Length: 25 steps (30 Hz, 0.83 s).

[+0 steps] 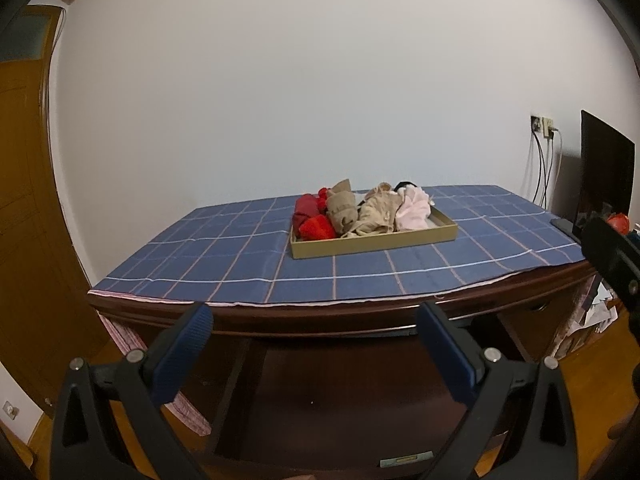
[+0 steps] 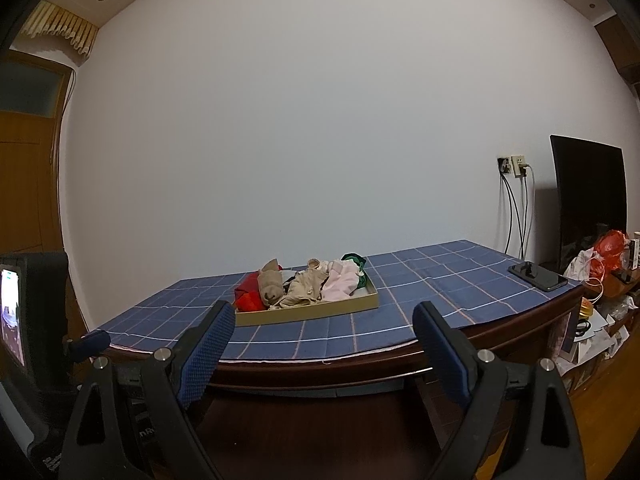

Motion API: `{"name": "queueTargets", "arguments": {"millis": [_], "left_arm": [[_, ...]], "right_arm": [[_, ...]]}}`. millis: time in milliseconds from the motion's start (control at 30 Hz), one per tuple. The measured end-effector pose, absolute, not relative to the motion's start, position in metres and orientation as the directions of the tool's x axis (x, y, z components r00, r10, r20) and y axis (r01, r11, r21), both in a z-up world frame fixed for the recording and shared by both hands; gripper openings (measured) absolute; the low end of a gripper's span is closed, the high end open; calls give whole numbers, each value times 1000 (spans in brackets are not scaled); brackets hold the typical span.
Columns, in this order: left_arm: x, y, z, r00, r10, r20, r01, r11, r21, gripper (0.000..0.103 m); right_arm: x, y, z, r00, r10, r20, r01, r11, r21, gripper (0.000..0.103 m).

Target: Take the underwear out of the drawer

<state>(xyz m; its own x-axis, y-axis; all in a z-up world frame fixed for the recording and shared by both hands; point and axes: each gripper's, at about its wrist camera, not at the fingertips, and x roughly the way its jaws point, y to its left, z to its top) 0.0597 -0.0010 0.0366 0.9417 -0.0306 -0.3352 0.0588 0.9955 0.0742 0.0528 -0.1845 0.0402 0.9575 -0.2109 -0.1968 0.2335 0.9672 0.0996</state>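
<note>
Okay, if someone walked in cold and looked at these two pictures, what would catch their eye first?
Most likely the shallow tan tray heaped with red, beige and pink underwear, sitting toward the far middle of the blue checked tablecloth. Next, the open left gripper and open right gripper, both empty and hanging short of the table's near edge. At the right end, a dark phone lies on the cloth in front of a black monitor.

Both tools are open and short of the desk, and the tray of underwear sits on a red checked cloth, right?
Not quite: the cloth is blue checked, as both wrist views show. The rest holds: left tool and right tool open, short of the desk; underwear in the tray.
</note>
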Motion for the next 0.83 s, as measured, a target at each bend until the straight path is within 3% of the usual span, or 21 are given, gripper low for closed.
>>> {"name": "queueTargets", "arguments": {"millis": [833], "left_arm": [[61, 4, 36, 939, -40, -341, 60, 997, 49, 103]], "right_arm": [[55, -184, 39, 956, -209, -208, 234, 967, 104, 92]]}}
